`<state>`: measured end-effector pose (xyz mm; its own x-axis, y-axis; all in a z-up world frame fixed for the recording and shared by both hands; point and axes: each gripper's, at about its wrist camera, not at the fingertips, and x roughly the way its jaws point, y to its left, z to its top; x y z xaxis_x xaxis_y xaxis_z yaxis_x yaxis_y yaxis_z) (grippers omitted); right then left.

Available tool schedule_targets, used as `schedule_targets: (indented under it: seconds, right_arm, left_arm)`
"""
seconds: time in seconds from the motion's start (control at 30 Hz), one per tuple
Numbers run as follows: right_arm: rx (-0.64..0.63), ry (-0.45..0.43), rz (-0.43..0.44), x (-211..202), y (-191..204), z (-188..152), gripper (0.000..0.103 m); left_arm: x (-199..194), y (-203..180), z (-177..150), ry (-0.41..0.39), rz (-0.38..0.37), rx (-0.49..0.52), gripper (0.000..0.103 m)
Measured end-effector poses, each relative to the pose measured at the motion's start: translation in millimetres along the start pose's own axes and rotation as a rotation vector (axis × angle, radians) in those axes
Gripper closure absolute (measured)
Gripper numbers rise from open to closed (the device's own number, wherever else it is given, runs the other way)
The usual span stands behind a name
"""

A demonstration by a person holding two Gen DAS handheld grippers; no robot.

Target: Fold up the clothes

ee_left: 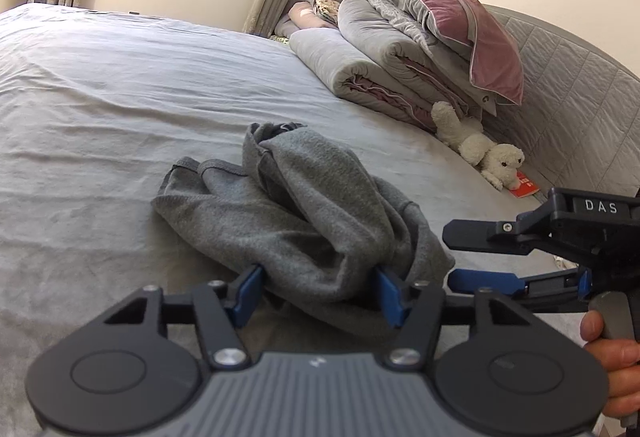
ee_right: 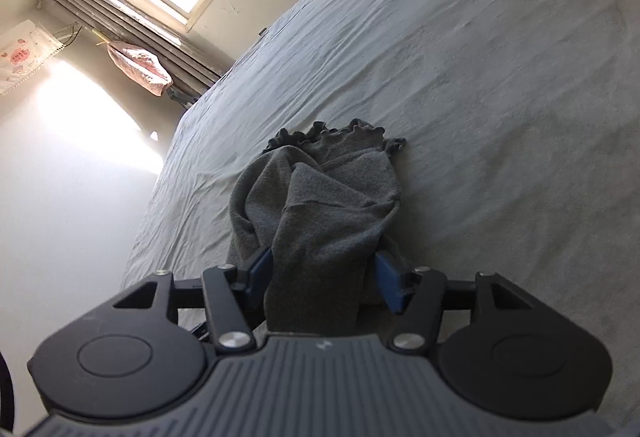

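**Folding not yet begun: garment lies bunched on the bed**

The grey garment [ee_left: 296,213] sits in the lower centre of the left wrist view, heaped in loose rolls on the pale bed sheet [ee_left: 100,97]. No flat panel or clean fold line shows. In the right wrist view its frilled hem [ee_right: 340,135] lies at the far end of the heap, near mid-frame. By this evidence the work is at its start: the piece must first be spread out, and every fold remains to be made.

The left tongs [ee_left: 320,289] stand apart, their blue pads either side of the near edge of the cloth; a firm clamp is not evident. The right tongs [ee_right: 322,279] likewise stand apart with a hanging fold of the cloth between the pads, and contact cannot be confirmed.

Further out, upper right of the left view: rolled bedding [ee_left: 372,57], a mauve pillow [ee_left: 452,21], a white soft toy [ee_left: 480,149] by the headboard.
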<state>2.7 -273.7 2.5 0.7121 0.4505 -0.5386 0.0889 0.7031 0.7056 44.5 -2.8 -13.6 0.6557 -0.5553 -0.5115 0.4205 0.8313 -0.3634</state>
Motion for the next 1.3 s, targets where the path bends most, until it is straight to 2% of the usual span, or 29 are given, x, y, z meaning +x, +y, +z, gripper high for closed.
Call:
schedule_targets:
  seconds: [0.03,0.1,0.17,0.23,0.27,0.3,0.4,0.57,0.77,1.03,1.17,1.3]
  right_arm:
    - [0.000,0.009,0.006,2.8,2.3,-2.5,0.041]
    - [-0.011,0.023,-0.006,9.7,7.8,-9.2,0.041]
    - [-0.041,0.018,-0.052,16.6,13.5,-15.7,0.041]
    - [-0.077,0.006,-0.091,22.9,17.2,-19.9,0.051]
    - [-0.091,-0.005,-0.097,23.4,18.5,-20.2,0.063]
    - [-0.104,-0.017,-0.103,23.9,19.9,-20.5,0.071]
    - [-0.152,-0.071,-0.119,18.6,26.6,-18.7,0.080]
    - [-0.246,-0.204,-0.155,-1.0,37.3,-9.0,0.084]
    - [-0.316,-0.316,-0.176,-18.9,43.0,4.1,0.085]
    - [-0.306,-0.403,-0.155,-36.0,43.1,20.8,0.086]
    - [-0.281,-0.444,-0.127,-47.0,46.4,28.4,0.086]
    - [-0.302,-0.461,-0.121,-49.1,52.1,29.2,0.086]
  left_arm:
    - [-0.7,-1.9,-0.7,-0.008,0.004,0.008,0.059]
    - [-2.4,-5.5,-1.9,-0.024,0.018,0.024,0.077]
    - [-4.5,-7.0,-1.6,-0.042,0.046,0.027,0.083]
    - [-8.2,-6.3,-0.8,-0.059,0.066,0.015,0.085]
    - [-11.1,-6.1,0.1,-0.071,0.077,0.012,0.086]
    - [-14.7,-6.0,1.4,-0.086,0.090,0.011,0.087]
    - [-28.6,-6.1,7.8,-0.156,0.126,0.007,0.088]
    - [-52.1,-6.8,19.1,-0.278,0.179,-0.003,0.090]
    - [-75.1,-19.5,28.8,-0.400,0.230,0.072,0.091]
    - [-96.7,-23.0,41.4,-0.487,0.285,0.115,0.093]
    - [-108.8,-25.1,51.6,-0.535,0.289,0.108,0.093]
    - [-108.6,-24.0,57.4,-0.538,0.306,0.109,0.093]
